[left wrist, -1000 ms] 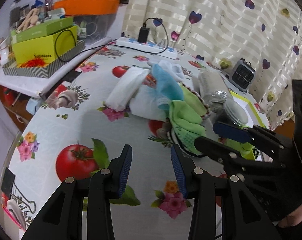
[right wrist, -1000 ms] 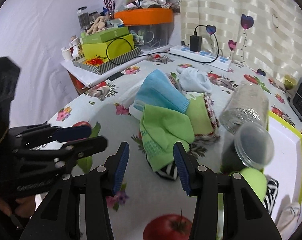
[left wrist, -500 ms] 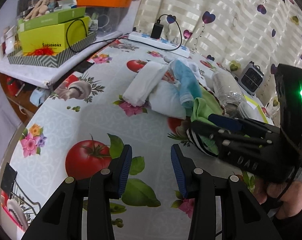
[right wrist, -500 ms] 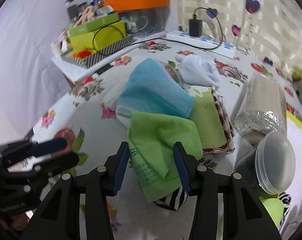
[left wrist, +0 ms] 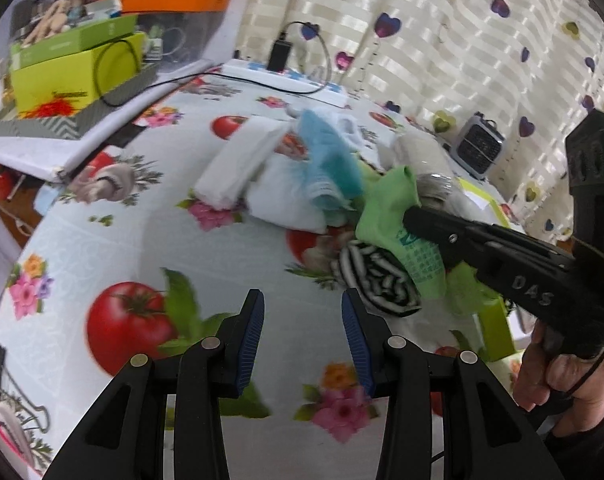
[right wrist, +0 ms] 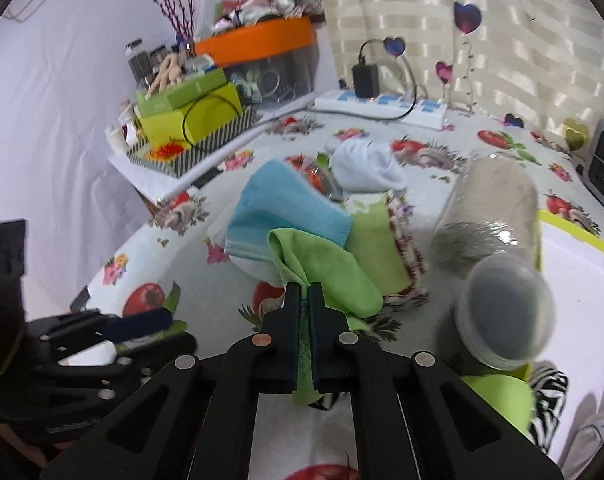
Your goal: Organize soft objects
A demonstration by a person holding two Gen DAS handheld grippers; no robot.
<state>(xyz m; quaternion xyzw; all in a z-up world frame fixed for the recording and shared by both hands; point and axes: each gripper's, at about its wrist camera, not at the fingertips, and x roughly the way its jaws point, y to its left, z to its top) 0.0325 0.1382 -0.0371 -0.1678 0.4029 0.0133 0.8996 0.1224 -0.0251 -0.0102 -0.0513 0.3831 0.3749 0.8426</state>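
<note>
A heap of soft things lies mid-table: a light green cloth [right wrist: 329,264], a blue cloth [right wrist: 278,208], a white sock [right wrist: 365,164], a folded white cloth [left wrist: 238,164] and a black-and-white striped roll [left wrist: 377,276]. My right gripper [right wrist: 303,292] is shut on the near edge of the green cloth, whose fold stands up above the fingers. From the left wrist view the right gripper [left wrist: 411,216] comes in from the right, and the green cloth [left wrist: 385,204] hangs over the striped roll. My left gripper [left wrist: 302,312] is open over bare tablecloth, short of the heap, holding nothing.
A clear jar [right wrist: 489,208] lies on its side right of the heap, a round lid [right wrist: 505,312] in front of it. A green-rimmed white tray [right wrist: 573,240] is at the right. Stacked boxes [left wrist: 74,68], a power strip [right wrist: 381,104] and a small heater [left wrist: 477,144] line the back.
My right gripper moved onto the green cloth and went from wide open to shut on its edge, pulling a fold up. The left gripper stayed open and nearly still.
</note>
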